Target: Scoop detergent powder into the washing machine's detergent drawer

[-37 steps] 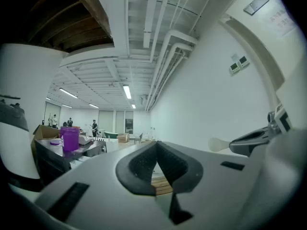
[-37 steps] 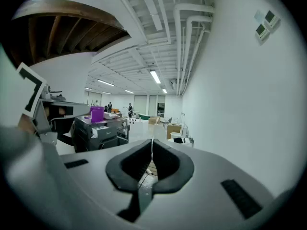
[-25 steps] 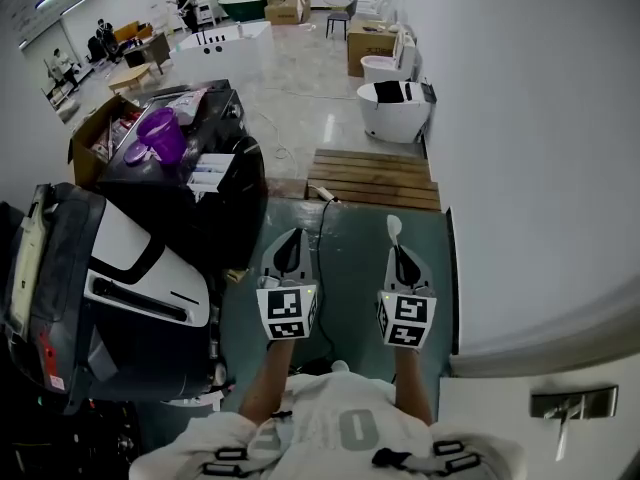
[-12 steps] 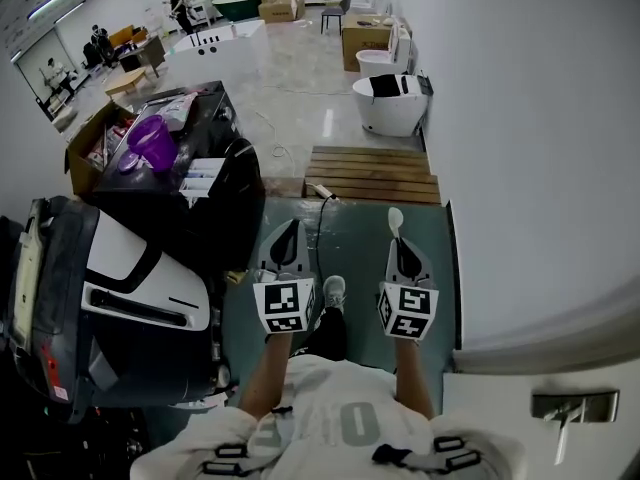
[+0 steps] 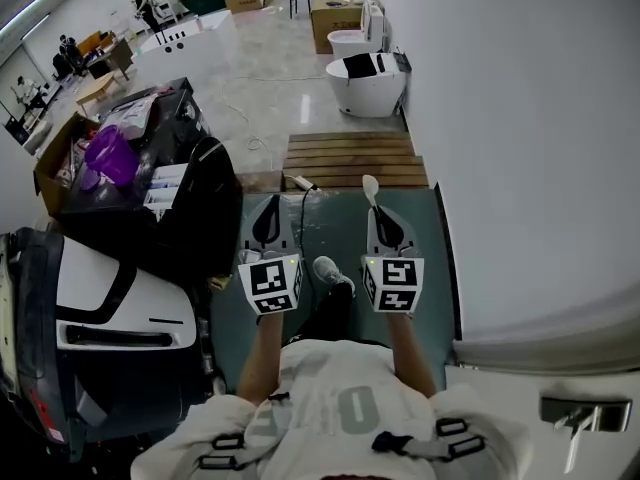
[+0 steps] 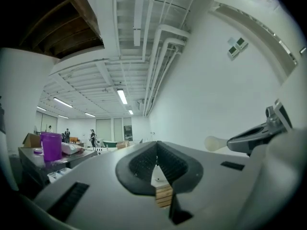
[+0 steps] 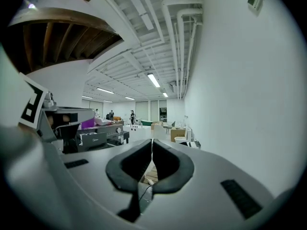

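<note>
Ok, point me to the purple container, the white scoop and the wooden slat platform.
purple container (image 5: 109,154), head view, on its side wall.
white scoop (image 5: 370,186), head view, on its rounded bowl end.
wooden slat platform (image 5: 352,158), head view, on a middle slat.

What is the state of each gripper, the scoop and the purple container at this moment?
left gripper: shut, nothing between its jaws.
right gripper: shut on the scoop.
scoop: held, bowl sticking out beyond the jaws.
purple container: upright, far from both grippers.
</note>
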